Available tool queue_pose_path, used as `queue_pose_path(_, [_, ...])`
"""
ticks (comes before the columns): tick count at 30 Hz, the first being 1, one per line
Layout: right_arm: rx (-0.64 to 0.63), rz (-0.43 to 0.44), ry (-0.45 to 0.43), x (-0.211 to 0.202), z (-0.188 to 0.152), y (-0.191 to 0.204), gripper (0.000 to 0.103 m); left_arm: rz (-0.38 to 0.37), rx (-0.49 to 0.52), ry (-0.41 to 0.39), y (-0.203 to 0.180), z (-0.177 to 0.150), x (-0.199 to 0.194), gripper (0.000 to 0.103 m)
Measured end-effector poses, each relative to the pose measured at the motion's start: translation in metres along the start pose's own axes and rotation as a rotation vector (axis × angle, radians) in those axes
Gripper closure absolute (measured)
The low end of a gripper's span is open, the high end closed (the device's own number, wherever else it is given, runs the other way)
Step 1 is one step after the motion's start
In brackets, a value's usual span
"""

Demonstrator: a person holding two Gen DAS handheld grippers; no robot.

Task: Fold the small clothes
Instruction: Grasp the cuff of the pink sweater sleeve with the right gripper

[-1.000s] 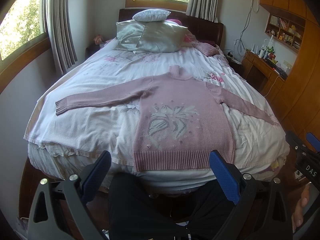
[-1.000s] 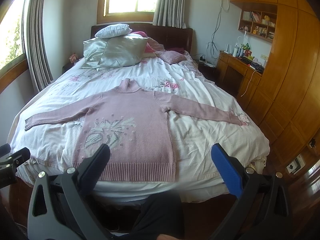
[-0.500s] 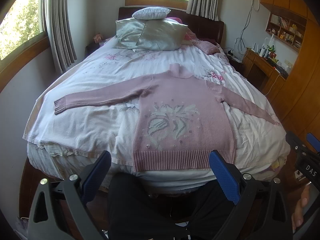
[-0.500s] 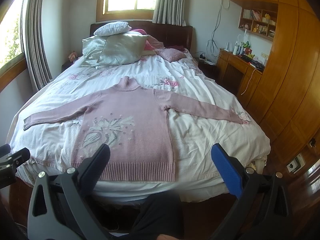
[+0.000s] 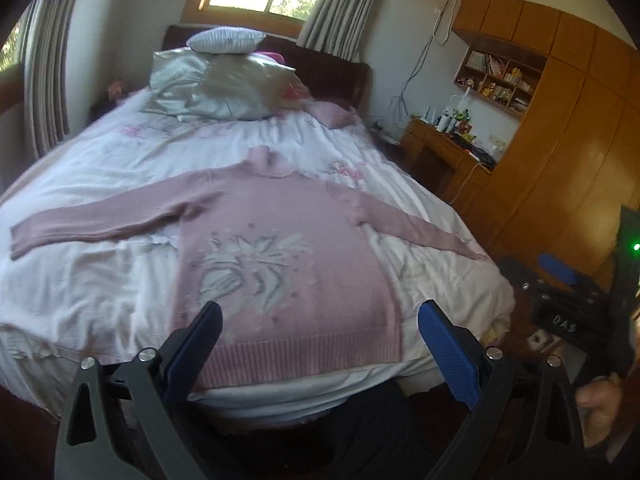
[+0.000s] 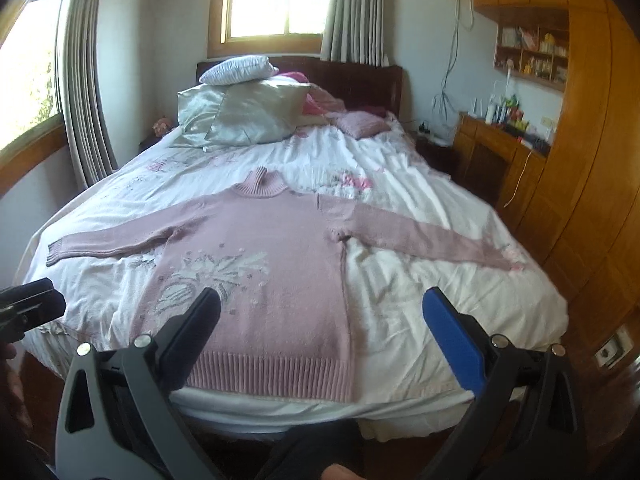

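The left tongs (image 5: 320, 344) stand wide, holding nothing, blue pads apart above the foot of the bed (image 5: 80, 292). The right tongs (image 6: 324, 334) are just as wide and empty, hanging over the same near edge. Each shows at the margin of the other's view, the right tongs at the right border of the left view with a hand (image 5: 600, 412) on its grip.

Beyond both pairs, the pink sweater (image 6: 272, 276) lies flat and face up on the white bedspread, ribbed hem at the near edge, roll collar pointing toward the pillows (image 6: 248, 116), both sleeves spread out sideways. A pale floral design covers its front. A wooden wardrobe (image 6: 592, 168) stands right of the bed.
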State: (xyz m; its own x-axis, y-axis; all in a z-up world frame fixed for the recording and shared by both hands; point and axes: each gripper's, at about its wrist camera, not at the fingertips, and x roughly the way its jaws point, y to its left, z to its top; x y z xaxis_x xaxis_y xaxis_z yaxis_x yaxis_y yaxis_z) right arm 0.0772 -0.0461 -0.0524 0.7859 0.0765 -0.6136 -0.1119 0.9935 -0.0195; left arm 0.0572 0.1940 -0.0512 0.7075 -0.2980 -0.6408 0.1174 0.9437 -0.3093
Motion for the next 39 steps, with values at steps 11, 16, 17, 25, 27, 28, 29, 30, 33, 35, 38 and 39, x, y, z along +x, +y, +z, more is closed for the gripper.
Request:
queue_pose_path(11, [0.660,0.189,0.211,0.166,-0.020,-0.236,0.057,-0.035,-0.022,0.040,-0.020,0.026,0.082,0.004])
queue_pose_path(16, [1.045,0.246,0.155,0.234,-0.046,-0.361,0.058,-0.090,-0.045,0.060,-0.022,0.029,0.108,0.004])
queue_pose_path(17, [1.114,0.249,0.138,0.247,-0.052,-0.383,0.058,-0.086,-0.040,0.065,-0.023,0.029,0.113,0.004])
queue_pose_path(25, [1.414,0.214,0.039,0.335,-0.069,-0.502,0.063,-0.052,-0.076,0.147,-0.017,0.030,0.161,0.004])
queue_pose_path(27, [1.456,0.186,0.052,0.354,-0.073,-0.514,0.064,-0.047,-0.084,0.160,-0.017,0.031,0.170,0.004])
queue_pose_path(28, [1.468,0.180,0.058,0.360,-0.076,-0.515,0.064,-0.045,-0.087,0.165,-0.017,0.031,0.174,0.004])
queue_pose_path(29, [1.473,0.170,0.067,0.367,-0.076,-0.517,0.065,-0.045,-0.088,0.170,-0.017,0.032,0.178,0.004])
queue_pose_path(30, [1.470,0.161,0.070,0.372,-0.076,-0.518,0.069,-0.046,-0.089,0.174,-0.016,0.033,0.181,0.004])
queue_pose_path(33, [1.456,0.149,0.075,0.385,-0.072,-0.518,0.070,-0.058,-0.109,0.191,-0.012,0.033,0.191,0.004])
queue_pose_path(35, [1.450,0.145,0.076,0.392,-0.070,-0.524,0.070,-0.079,-0.146,0.207,-0.007,0.032,0.197,0.004])
queue_pose_path(38, [1.451,0.139,0.078,0.398,-0.064,-0.526,0.072,-0.101,-0.204,0.224,0.004,0.028,0.204,0.004])
queue_pose_path(39, [1.447,0.140,0.080,0.397,-0.062,-0.526,0.073,-0.104,-0.215,0.229,0.007,0.026,0.206,0.004])
